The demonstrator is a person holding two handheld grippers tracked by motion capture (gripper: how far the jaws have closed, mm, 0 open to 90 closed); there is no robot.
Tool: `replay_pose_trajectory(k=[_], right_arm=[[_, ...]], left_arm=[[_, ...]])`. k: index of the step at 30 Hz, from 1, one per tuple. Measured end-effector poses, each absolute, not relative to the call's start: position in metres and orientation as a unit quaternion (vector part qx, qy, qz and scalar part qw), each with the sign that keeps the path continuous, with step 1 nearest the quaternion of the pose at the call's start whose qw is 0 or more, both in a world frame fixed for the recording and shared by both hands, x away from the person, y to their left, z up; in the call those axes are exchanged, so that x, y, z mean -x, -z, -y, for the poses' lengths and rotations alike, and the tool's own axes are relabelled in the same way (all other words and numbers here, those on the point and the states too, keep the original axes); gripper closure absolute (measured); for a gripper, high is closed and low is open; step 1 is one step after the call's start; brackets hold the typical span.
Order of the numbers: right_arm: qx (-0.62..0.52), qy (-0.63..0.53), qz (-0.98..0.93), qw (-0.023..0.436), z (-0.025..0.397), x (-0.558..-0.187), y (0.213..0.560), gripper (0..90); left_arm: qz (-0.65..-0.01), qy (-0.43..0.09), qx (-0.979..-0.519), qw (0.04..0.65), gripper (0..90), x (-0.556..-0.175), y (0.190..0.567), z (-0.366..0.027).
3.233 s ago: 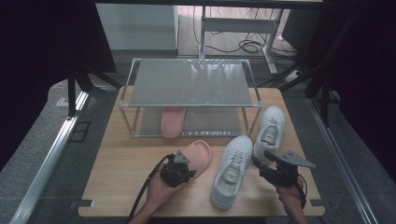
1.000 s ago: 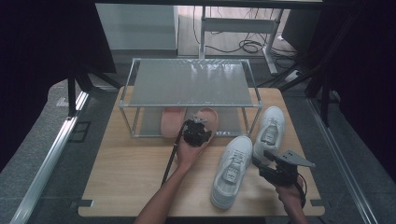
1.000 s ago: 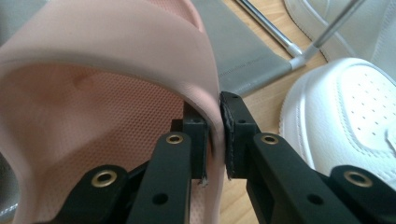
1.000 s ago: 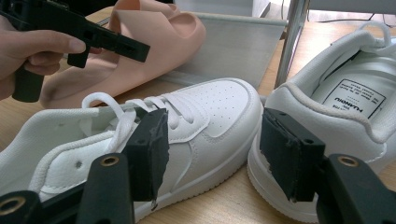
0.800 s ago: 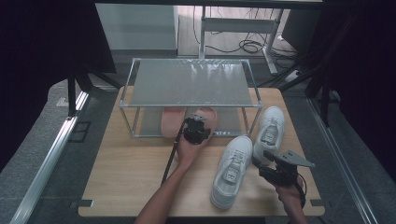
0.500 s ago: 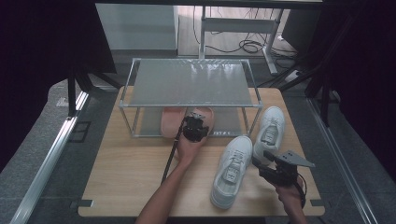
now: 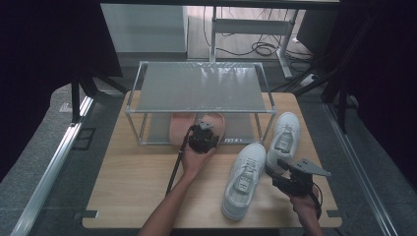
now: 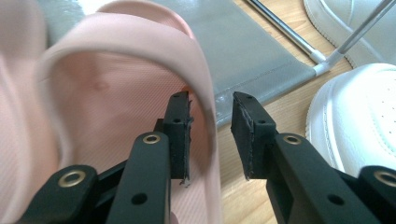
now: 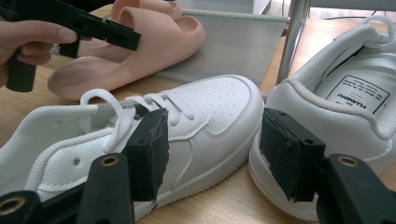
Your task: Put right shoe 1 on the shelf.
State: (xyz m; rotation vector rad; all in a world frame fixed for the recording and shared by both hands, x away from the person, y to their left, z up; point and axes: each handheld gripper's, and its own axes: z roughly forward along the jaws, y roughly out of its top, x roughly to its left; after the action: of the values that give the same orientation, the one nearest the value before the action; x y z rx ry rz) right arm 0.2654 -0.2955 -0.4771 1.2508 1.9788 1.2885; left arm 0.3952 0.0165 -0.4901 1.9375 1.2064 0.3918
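1. Wooden table (image 7: 133, 191) under a dark surround, grey floor on both sides, cables on the floor beyond the far edge.
2. On the far half of the table, a metal-framed shoe rack (image 7: 201, 88) with a grey mesh top shelf and a lower grey shelf close to the tabletop.
3. At the rack's front edge, a pair of pink slides side by side: left slide (image 7: 179, 129) further in, right slide (image 7: 216, 123) with its heel end toward the person.
4. Left gripper (image 7: 202, 139), held in the left hand (image 7: 194, 162), at the heel end of the right slide; jaws parted, straddling the slide's outer side rim (image 8: 205, 116), one pad inside on the footbed, the other outside, neither pressed tight.
5. In the left gripper view, lower grey shelf (image 8: 261, 60) just beyond the slide's toe, rack leg (image 8: 322, 60) and a white shoe to the right.
6. Two white sneakers to the right of the slides: near sneaker (image 7: 243, 177) angled on the open table, far sneaker (image 7: 285, 135) beside the rack's right front leg, toe pointing away.
7. Right gripper (image 7: 295, 179), in the right hand (image 7: 305, 206), low over the table near the right edge, jaws spread wide, gripping nothing.
8. In the right gripper view, near sneaker (image 9: 154, 135) and far sneaker's heel (image 9: 336, 102) seen between and behind the jaws, the two shoes just beside each other.
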Motion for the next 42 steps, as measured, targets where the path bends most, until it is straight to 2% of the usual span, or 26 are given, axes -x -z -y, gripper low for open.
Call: replay_pose_trajectory(k=[12,15,19,21,29,42], right_arm=[[-0.456,-0.469,-0.719,0.234,0.296,-0.265,0.476,42.5],[-0.456,-0.469,-0.719,0.234,0.296,-0.265,0.477,42.5],[-0.455,-0.469,-0.720,0.235,0.295,-0.265,0.476,42.5],[-0.455,-0.469,-0.720,0.235,0.295,-0.265,0.476,42.5],[-0.455,-0.468,-0.720,0.234,0.295,-0.265,0.477,42.5],[-0.456,-0.471,-0.717,0.234,0.297,-0.264,0.476,42.4]], left_arm=[[-0.479,-0.154,-0.759,0.414,65.6,-0.382,0.491,-0.035],[-0.470,-0.150,-0.761,0.421,69.6,-0.375,0.488,-0.036],[-0.449,-0.139,-0.774,0.425,82.7,-0.369,0.481,-0.031],[-0.440,-0.135,-0.777,0.428,86.0,-0.368,0.478,-0.026],[-0.431,-0.126,-0.790,0.418,89.5,-0.377,0.479,-0.002],[-0.438,-0.139,-0.804,0.377,90.0,-0.400,0.489,0.024]])
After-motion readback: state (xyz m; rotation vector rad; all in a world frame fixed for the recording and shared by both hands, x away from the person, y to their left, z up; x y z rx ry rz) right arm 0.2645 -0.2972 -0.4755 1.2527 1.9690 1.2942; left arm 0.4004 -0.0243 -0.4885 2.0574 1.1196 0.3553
